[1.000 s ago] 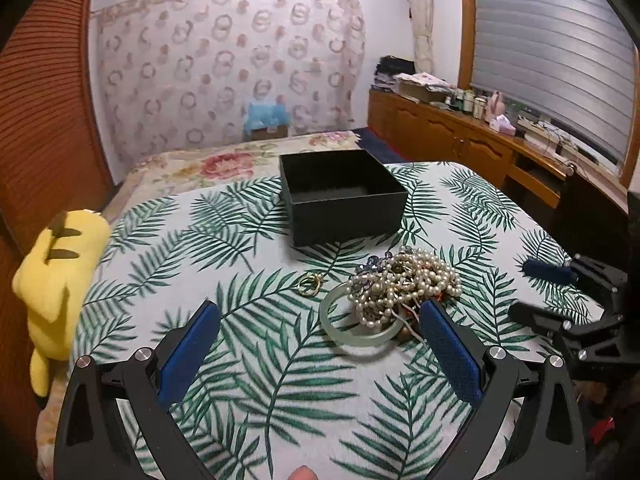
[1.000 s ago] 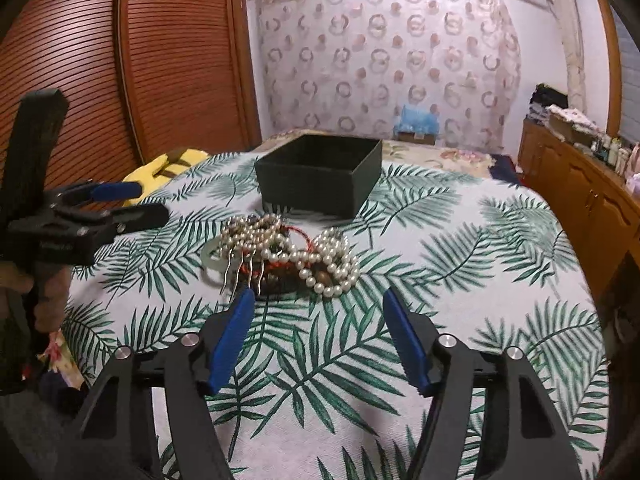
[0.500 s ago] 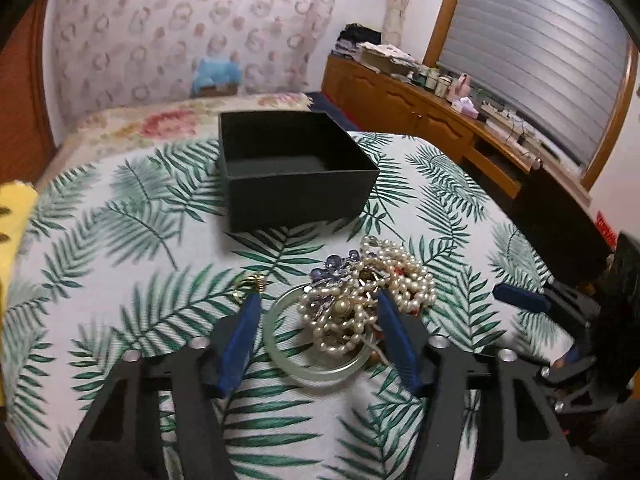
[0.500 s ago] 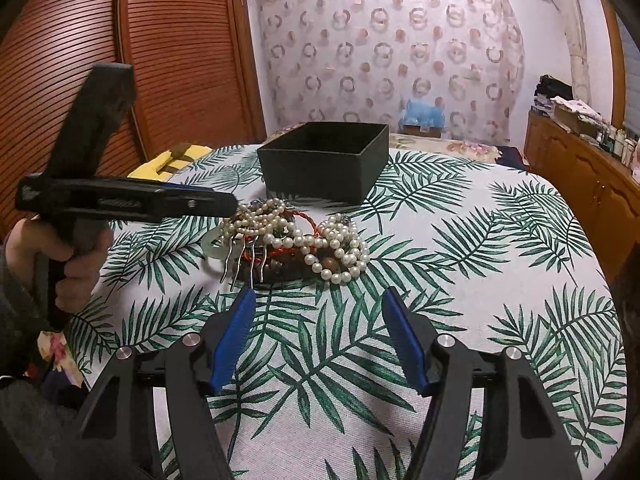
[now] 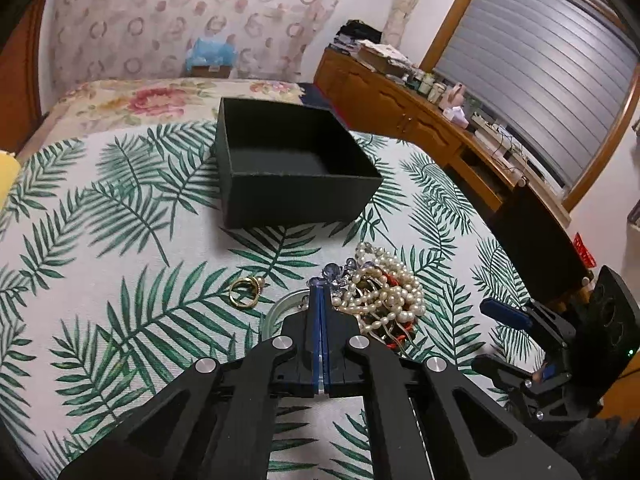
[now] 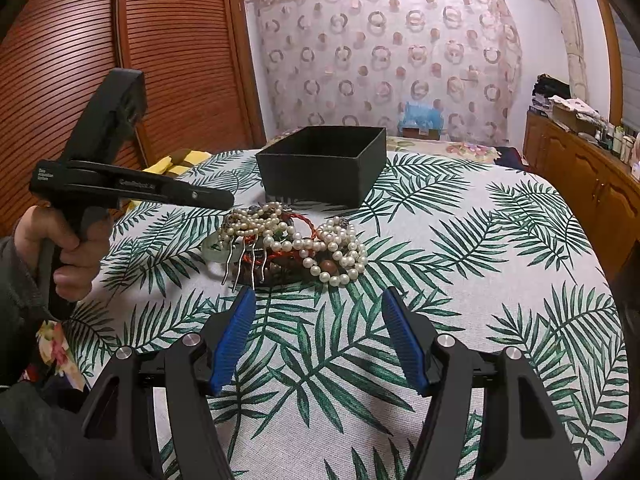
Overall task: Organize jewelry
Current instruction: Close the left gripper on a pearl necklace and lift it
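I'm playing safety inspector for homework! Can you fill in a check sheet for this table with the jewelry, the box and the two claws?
Surface: palm-leaf tablecloth, flat.
Job's things: open black box, nothing seen inside; tangled pearl pile in front of it; gold ring lying apart; green bangle partly under the pile; metal hair comb at the pile's edge.
Clutter: yellow plush past the table edge.
Grippers: left claw shut, tips at the pile's edge, grasp unclear; right claw open, short of the pile.
Cables: nothing seen.
Surroundings: wooden cabinet, slatted shutter, patterned curtain.
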The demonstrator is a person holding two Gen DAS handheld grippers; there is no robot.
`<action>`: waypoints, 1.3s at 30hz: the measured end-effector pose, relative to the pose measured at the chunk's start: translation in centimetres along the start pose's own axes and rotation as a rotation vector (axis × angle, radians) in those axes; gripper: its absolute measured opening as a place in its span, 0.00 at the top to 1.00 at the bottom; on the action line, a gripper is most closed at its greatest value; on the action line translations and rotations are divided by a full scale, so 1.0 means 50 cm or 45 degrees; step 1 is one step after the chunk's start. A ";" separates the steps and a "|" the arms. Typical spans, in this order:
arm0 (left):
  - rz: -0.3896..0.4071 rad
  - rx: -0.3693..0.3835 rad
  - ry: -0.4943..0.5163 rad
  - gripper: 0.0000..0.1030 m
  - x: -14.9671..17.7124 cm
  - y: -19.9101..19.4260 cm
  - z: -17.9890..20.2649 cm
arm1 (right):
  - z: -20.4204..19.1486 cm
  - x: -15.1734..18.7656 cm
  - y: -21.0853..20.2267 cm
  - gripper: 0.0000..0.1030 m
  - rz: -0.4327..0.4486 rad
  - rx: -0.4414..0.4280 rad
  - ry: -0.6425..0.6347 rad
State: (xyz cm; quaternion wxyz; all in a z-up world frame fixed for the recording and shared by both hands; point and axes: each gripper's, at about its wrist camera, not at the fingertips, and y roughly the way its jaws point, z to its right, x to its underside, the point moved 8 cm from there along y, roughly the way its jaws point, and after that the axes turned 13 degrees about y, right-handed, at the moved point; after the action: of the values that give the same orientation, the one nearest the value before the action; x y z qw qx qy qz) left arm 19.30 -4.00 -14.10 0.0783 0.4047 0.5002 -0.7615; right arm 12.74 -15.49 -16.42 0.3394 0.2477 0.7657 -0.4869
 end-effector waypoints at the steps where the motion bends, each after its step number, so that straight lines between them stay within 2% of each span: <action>1: 0.005 -0.008 0.010 1.00 -0.001 -0.004 0.002 | 0.001 0.000 0.000 0.34 0.001 0.000 0.000; 8: 0.061 -0.065 0.096 1.00 -0.020 -0.042 0.025 | 0.002 0.001 0.000 0.34 0.000 0.000 -0.001; 13: -0.005 -0.116 0.094 1.00 -0.007 -0.026 0.013 | 0.002 0.001 0.000 0.34 -0.003 -0.001 0.001; 21: -0.041 -0.061 0.002 0.99 0.018 0.010 -0.020 | 0.001 0.001 0.000 0.34 -0.004 -0.003 0.002; 31: -0.049 -0.046 0.002 0.98 0.011 0.026 -0.019 | 0.002 0.001 0.000 0.34 -0.005 -0.002 0.001; 39: -0.034 0.007 -0.010 1.00 0.003 0.045 -0.010 | 0.001 0.001 -0.001 0.34 -0.005 -0.003 0.002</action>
State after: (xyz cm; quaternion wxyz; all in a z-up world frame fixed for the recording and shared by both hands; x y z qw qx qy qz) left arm 20.64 -4.61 -15.85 0.0691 0.3953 0.5031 -0.7655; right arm 12.69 -15.57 -16.44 0.3383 0.2460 0.7671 -0.4864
